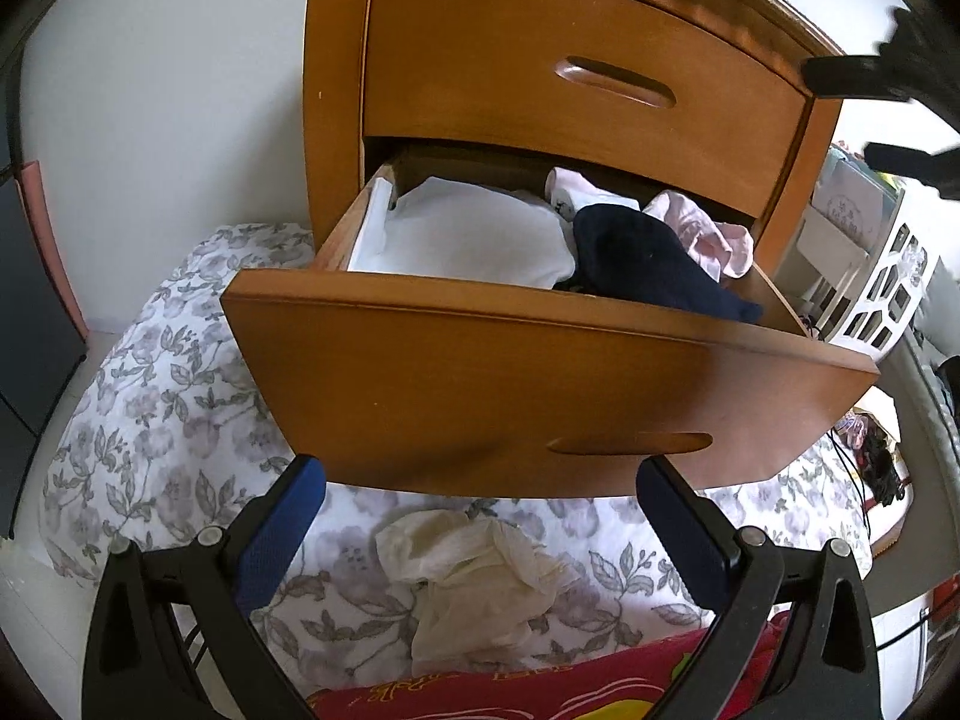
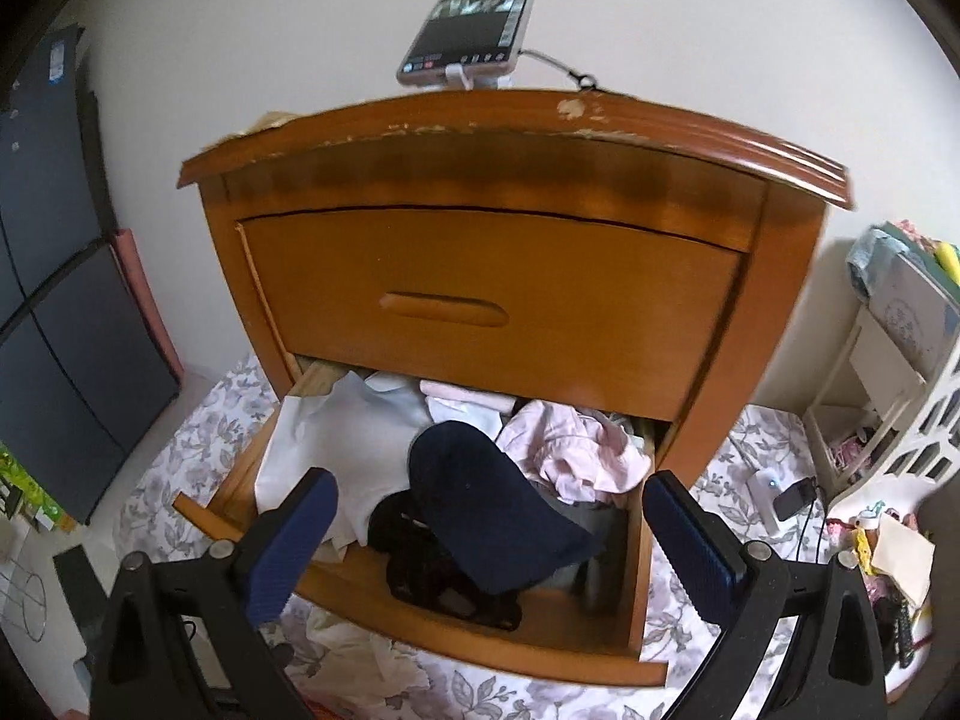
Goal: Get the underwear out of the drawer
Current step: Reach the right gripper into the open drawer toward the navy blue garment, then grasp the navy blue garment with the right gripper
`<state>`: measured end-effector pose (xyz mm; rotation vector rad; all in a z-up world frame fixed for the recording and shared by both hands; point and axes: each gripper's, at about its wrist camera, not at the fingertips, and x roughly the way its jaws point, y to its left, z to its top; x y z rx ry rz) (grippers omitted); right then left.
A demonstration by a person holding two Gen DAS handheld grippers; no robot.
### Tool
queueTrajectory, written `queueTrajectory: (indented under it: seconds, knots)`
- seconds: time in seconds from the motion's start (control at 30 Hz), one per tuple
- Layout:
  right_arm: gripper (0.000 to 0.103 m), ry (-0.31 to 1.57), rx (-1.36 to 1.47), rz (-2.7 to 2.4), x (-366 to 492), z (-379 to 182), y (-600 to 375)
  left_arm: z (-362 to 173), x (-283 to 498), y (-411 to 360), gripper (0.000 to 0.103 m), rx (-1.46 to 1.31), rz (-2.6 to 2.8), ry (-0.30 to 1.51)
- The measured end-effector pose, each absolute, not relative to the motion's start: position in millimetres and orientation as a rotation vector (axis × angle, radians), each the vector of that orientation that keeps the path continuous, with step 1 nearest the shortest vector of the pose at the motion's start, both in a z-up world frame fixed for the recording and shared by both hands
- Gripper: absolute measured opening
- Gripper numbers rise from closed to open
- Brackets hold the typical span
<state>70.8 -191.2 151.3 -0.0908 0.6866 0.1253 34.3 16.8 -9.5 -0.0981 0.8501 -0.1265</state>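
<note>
My two grippers — left gripper [image 1: 480,516], right gripper [image 2: 489,516] — both spread and empty, one open drawer [image 1: 540,384] ahead, one cream underwear [image 1: 480,582] crumpled between my left jaws on the floral sheet [image 1: 168,396].

Floral quilt [image 1: 168,396] carries wooden nightstand [image 1: 540,60]; crumpled cream garment [image 1: 480,576] lies on it.

We see two matching tools. Left claw [image 1: 477,525]: black plastic frame w/ triangular cutouts, round silver screws at the pivots, fingers [image 1: 282,525] faced w/ textured blue pads. Right claw [image 2: 486,537]: same build, black arms, silver screws, ribbed blue pads [image 2: 690,540].
</note>
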Motion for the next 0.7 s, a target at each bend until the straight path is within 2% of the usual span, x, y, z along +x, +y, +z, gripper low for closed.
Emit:
queueTrajectory:
  seconds: [0.23, 0.43, 0.7]
  knots:
    - [0.100, 0.822, -0.134, 0.158, 109, 134, -174, -11, 35, 16, 0.103, -0.088, -0.116, 0.857]
    - [0.100, 1.066, -0.089, 0.151, 149, 81, -171, -13, 37, 15, 0.103, -0.074, -0.116, 0.869]
    - [0.100, 1.268, -0.079, 0.068, 177, 27, -174, -15, 39, 17, 0.103, -0.078, -0.121, 0.887]
